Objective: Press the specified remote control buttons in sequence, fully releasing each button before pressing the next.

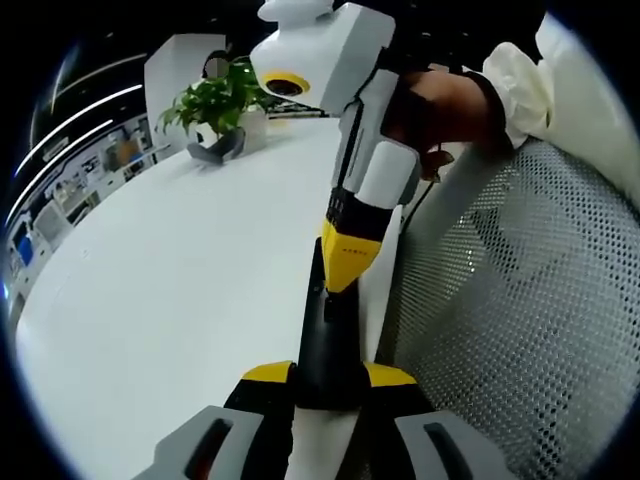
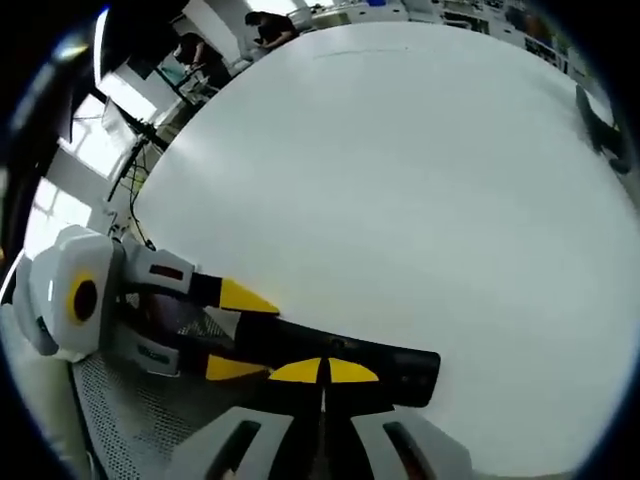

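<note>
An open office is stretching out behind a broad white counter (image 1: 170, 290), with a potted plant (image 1: 215, 105) sitting far ahead of the left tongs (image 1: 328, 375) and a mesh chair back (image 1: 520, 320) rising just to their right. The black remote control (image 1: 325, 345) is lying at the counter's near edge, its rear end sitting clamped between the left tongs' yellow-tipped jaws. In the right gripper view it is running crosswise just ahead of the right tongs (image 2: 322, 372), whose jaws are sitting together, tips touching, right over its face (image 2: 360, 365).

In the left gripper view the right tongs (image 1: 345, 270) are coming down steeply from above, their closed yellow tip meeting the remote's upper face partway along. A person's hand (image 1: 450, 110) in a pale sleeve is gripping the tool from behind, wrist raised.

The remote is looking light, rigid and smooth-cased, so it is likely to skate on the slick counter under a push; holding it by the sides of its rear end, clear of the buttons, seems the sound grip, with presses going straight down.
</note>
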### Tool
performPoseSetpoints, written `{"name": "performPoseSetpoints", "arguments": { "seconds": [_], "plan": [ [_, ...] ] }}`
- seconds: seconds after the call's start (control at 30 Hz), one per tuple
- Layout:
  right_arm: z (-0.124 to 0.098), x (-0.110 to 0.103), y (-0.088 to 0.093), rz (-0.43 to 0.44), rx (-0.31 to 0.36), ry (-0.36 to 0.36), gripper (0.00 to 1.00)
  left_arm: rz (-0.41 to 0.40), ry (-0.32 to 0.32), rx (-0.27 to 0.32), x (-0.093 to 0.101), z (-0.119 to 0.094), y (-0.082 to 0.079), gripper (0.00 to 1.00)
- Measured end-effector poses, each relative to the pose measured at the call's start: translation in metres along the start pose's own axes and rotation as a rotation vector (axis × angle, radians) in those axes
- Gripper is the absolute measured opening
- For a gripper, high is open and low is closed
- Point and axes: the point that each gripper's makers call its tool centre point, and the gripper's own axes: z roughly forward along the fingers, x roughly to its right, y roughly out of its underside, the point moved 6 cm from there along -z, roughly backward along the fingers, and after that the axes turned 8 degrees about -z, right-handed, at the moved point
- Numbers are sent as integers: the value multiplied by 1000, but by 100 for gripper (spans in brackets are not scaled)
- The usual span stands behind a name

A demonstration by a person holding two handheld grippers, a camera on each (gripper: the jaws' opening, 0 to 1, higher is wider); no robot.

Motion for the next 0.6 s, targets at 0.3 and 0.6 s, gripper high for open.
{"name": "performPoseSetpoints", "arguments": {
  "seconds": [0.3,0.6],
  "plan": [
    [1,1,0,-6,2,-1,0,0,3,6,0,0,0,25],
    [1,0,-1,-16,-4,15,0,4,5,12,0,0,0,25]
  ]
}}
